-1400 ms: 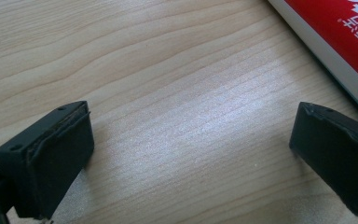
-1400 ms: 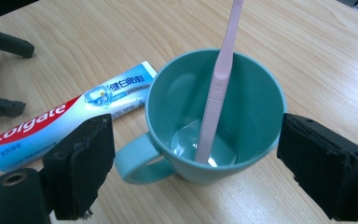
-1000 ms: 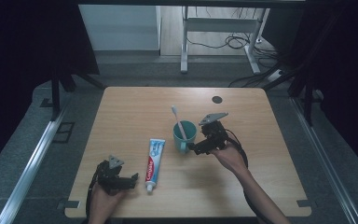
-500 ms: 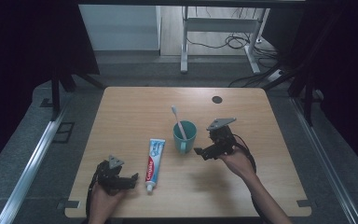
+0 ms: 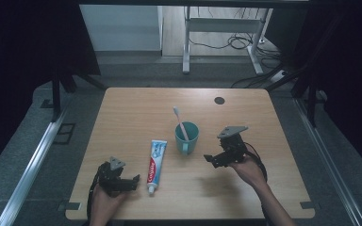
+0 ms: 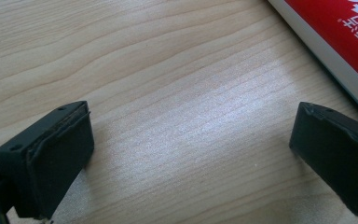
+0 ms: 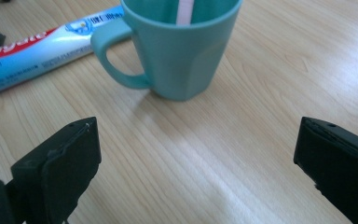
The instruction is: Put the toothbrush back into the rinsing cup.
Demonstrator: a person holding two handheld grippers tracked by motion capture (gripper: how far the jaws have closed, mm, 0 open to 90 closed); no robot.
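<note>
Since the earlier frame, right gripper [image 5: 210,159] has drawn back from the teal mug [image 5: 186,137] toward the near edge; it now sits near the mug, apart from it, jaws spread wide and empty. Wooden table [image 5: 136,108] carries all items. Toothpaste tube [image 5: 155,160] lies flat just left of the mug, cap end nearest the person. Left gripper [image 5: 131,182] rests just beside the tube, released, holding nothing. Toothbrush [image 5: 181,123] stands tilted inside the mug.

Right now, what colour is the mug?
Teal; the mug shows best in the right gripper view.
</note>
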